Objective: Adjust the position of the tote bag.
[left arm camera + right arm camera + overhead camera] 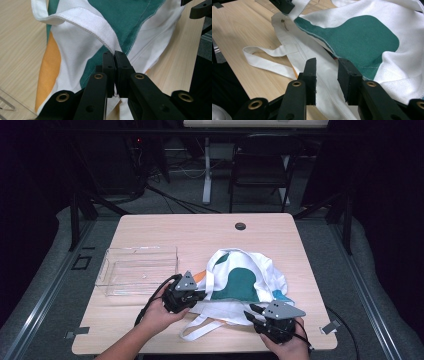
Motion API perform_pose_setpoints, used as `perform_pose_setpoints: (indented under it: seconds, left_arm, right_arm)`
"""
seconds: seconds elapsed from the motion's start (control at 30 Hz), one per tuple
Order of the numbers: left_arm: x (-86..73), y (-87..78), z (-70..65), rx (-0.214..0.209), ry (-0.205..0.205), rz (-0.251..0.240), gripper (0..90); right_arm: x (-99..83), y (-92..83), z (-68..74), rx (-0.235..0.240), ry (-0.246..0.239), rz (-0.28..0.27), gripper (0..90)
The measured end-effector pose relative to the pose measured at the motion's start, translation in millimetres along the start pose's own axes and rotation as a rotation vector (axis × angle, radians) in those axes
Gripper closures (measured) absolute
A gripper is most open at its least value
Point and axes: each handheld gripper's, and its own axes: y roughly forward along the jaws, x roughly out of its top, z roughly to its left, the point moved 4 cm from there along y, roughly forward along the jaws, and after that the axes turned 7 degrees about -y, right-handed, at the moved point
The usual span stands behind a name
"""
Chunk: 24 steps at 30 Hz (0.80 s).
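A white cloth tote bag (240,280) with green, orange and blue patches lies crumpled on the wooden table (200,232), right of centre. My left gripper (201,294) is at the bag's left edge. In the left gripper view it (115,56) is shut on the bag's (75,50) white hem where a strap joins. My right gripper (251,312) sits at the bag's near edge. In the right gripper view its jaws (327,67) stand apart over the white cloth (362,37) without pressing it. A loose strap (265,53) loops on the table to the left.
A clear plastic box (140,269) stands left of the bag, close behind my left hand. A dark cable hole (240,226) lies near the table's far edge. A black chair (260,165) and desk legs stand beyond the table.
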Motion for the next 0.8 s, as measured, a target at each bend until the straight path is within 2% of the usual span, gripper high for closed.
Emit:
perform_pose_setpoints:
  seconds: [0.13,0.43,0.6,0.8]
  left_arm:
    - [3.5,-1.9,1.3,-0.007,-0.005,0.019,88.1]
    - [6.2,-3.5,4.1,-0.006,-0.018,0.018,88.1]
    - [8.9,-6.2,5.6,-0.007,-0.025,0.016,88.1]
    - [12.1,-8.0,8.1,-0.012,-0.035,0.018,88.1]
  right_arm:
    - [0.7,-0.3,-1.6,0.007,0.014,-0.007,68.7]
    - [3.8,-1.1,-2.6,0.018,0.017,-0.018,67.5]
    - [5.7,-1.5,-4.9,0.026,0.036,0.011,66.5]
    - [12.4,-1.1,-7.4,0.031,0.028,0.019,68.7]
